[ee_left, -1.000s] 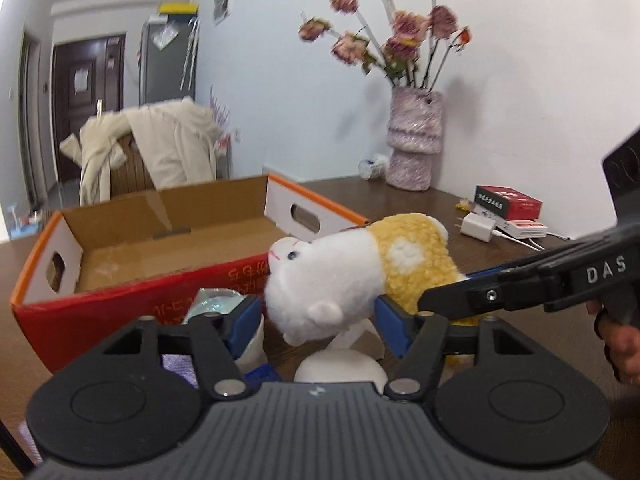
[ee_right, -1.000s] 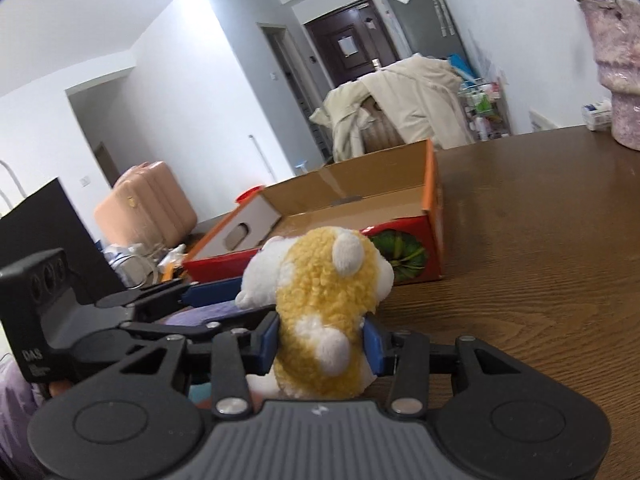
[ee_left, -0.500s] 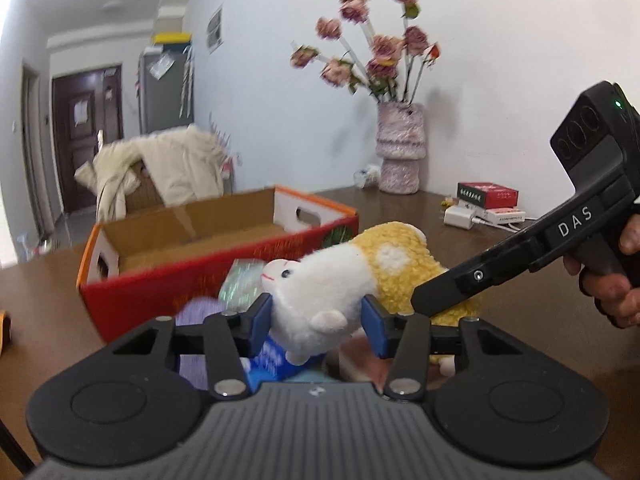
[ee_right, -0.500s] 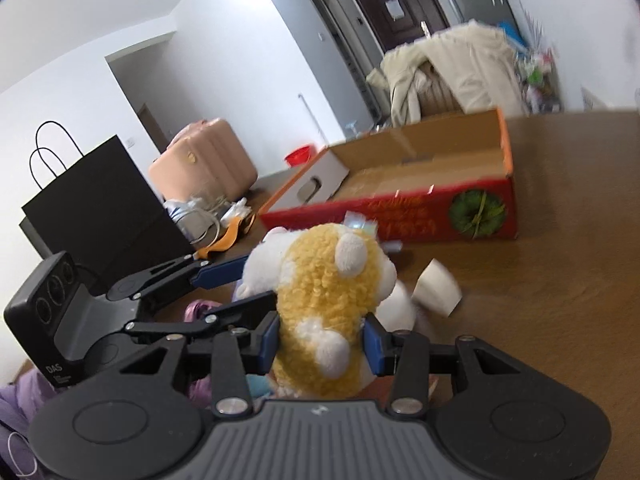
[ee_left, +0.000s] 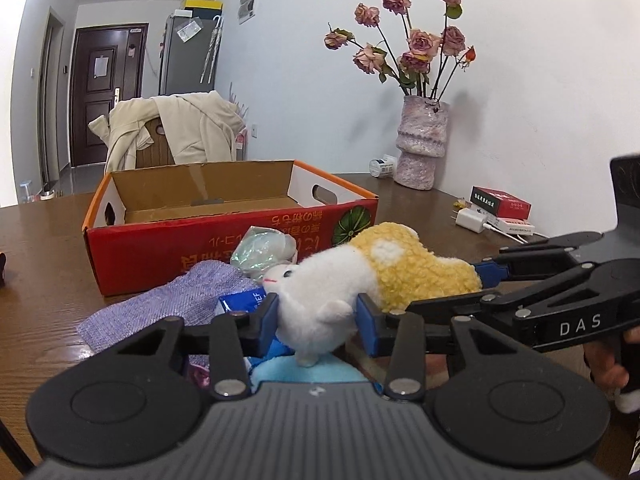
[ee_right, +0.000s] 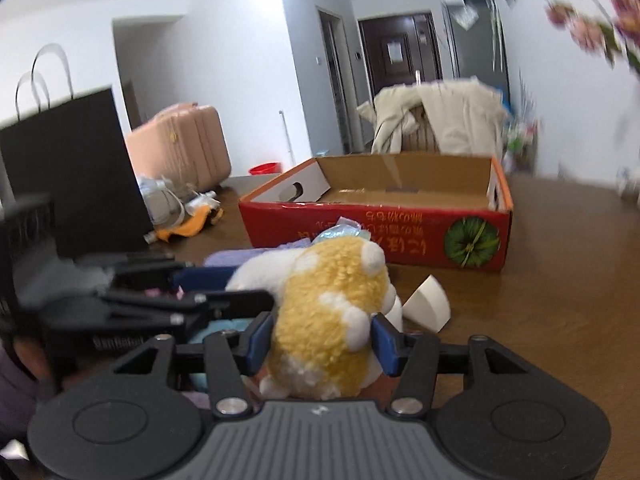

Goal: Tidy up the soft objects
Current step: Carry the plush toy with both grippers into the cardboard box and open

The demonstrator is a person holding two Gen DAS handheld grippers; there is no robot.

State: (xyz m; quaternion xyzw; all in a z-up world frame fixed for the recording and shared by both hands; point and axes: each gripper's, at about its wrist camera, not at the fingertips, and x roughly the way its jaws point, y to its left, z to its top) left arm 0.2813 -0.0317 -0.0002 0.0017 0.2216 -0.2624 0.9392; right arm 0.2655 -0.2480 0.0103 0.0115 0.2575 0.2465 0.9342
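— Where is the fluffy white and yellow plush toy?

— It hangs over the brown wooden table, in front of the red cardboard box with orange rims. Both grippers have it. The left gripper is closing on the white head end, and its blue pads press into the fur.

— And the right gripper?

— It has the yellow back end between its pads, but its jaws are opening. The fur still fills the gap and touches both pads.

— What lies under the toy?

— A purple knitted cloth, a blue packet and a shiny clear wrapped bundle, just beside the box. A small white cone-shaped piece sits on the table near the toy.
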